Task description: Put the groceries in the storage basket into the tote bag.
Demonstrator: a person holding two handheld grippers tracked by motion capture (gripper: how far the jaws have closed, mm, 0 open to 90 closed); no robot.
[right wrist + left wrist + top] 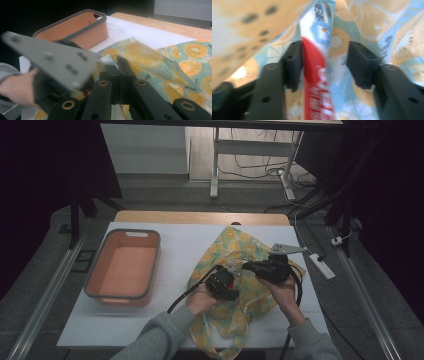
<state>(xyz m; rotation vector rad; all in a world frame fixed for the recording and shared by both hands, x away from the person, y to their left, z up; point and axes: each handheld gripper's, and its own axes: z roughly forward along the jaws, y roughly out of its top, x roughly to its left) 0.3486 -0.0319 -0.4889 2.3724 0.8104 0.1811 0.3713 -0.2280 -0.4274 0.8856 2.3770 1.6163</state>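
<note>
From above, a white sheet (165,235) covers the wooden table (200,216); grey floor, cables and a white table's legs lie beyond. An orange bin (123,268) sits at the left, and an orange-print bag (235,245) lies right of the middle. Both hands meet over the bag: the left gripper (231,276) and the right gripper (248,266) nearly touch.

Along the left gripper (325,60), a red, white and blue toothpaste tube (318,62) runs lengthwise between the jaws, against the left-hand one and clear of the other; they stand apart, with bag fabric behind.

Along the right gripper (121,63), the jaws are pressed together on the bag's edge (110,60). The bin (82,27) stands beyond, and the left gripper's grey plate (50,57) is blurred nearby.
</note>
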